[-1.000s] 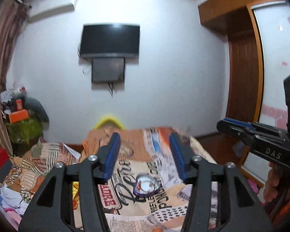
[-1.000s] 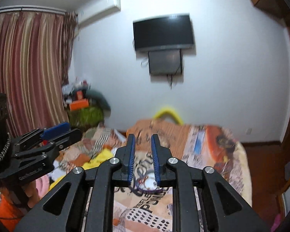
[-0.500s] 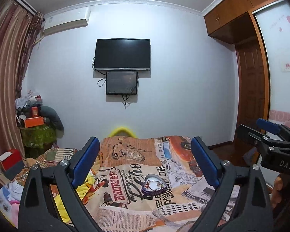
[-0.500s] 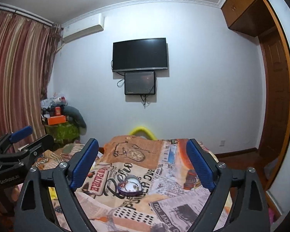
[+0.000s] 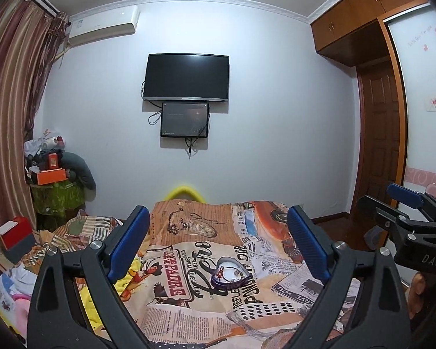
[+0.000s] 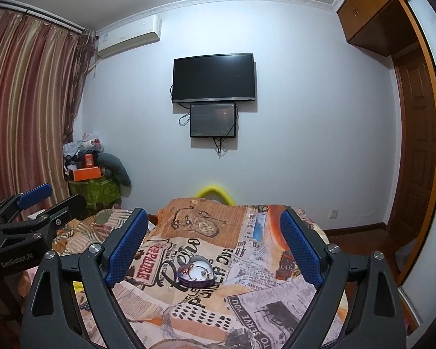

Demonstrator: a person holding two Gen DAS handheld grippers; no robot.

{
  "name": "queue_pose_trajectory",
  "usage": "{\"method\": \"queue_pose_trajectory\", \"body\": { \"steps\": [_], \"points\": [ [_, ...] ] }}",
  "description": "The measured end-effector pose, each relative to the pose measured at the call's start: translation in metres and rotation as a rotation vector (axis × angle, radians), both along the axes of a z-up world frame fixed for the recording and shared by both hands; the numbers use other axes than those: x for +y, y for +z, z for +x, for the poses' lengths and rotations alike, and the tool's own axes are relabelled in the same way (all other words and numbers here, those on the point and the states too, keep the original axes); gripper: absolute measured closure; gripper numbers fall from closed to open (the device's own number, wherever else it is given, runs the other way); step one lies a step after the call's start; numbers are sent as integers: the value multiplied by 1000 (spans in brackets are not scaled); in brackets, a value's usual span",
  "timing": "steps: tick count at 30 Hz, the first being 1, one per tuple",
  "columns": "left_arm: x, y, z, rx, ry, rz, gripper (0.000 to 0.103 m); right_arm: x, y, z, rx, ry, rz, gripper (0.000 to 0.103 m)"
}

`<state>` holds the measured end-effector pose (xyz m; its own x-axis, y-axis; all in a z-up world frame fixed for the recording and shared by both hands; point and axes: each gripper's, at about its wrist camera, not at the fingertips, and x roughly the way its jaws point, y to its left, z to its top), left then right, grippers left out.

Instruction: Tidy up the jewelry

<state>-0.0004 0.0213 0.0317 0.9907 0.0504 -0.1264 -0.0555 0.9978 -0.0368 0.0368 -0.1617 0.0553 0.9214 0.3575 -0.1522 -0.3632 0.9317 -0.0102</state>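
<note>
A heart-shaped purple jewelry tin [image 5: 230,272] lies open on the printed bedspread [image 5: 189,305], with chains and small pieces inside; it also shows in the right wrist view [image 6: 195,272]. My left gripper [image 5: 218,247] is wide open and empty, held above the bed short of the tin. My right gripper [image 6: 213,245] is also wide open and empty, at about the same distance. Each gripper shows at the edge of the other's view: the right one [image 5: 404,203] and the left one [image 6: 40,200].
A pile of clothes and a red box [image 5: 13,234] lie left of the bed. A green stand with an orange box [image 6: 87,173] is in the left corner. A TV [image 5: 187,78] hangs on the far wall. A wardrobe and door [image 5: 380,145] are on the right.
Both grippers have opened from nearly shut to wide open. Both views have tilted up and steadied, so more of the wall and ceiling shows.
</note>
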Motion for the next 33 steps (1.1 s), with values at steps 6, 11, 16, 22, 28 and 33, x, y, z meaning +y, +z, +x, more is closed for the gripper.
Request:
{"method": "queue_pose_trajectory", "body": {
  "steps": [6, 11, 16, 22, 28, 33],
  "points": [
    [-4, -3, 1, 3, -7, 5, 7, 0, 0, -1, 6, 2, -1, 13],
    [-6, -4, 2, 8, -9, 13, 7, -2, 0, 0, 17, 3, 1, 12],
    [-6, -5, 3, 12, -10, 11, 7, -4, 0, 0, 25, 4, 1, 12],
    [-6, -5, 4, 15, -10, 10, 7, -5, 2, 0, 32, 6, 6, 12],
    [-5, -6, 5, 18, -12, 3, 6, -5, 2, 0, 34, 7, 6, 12],
    [-4, -6, 6, 22, -22, -1, 6, -4, 2, 1, 39, 10, 9, 12]
  ]
}}
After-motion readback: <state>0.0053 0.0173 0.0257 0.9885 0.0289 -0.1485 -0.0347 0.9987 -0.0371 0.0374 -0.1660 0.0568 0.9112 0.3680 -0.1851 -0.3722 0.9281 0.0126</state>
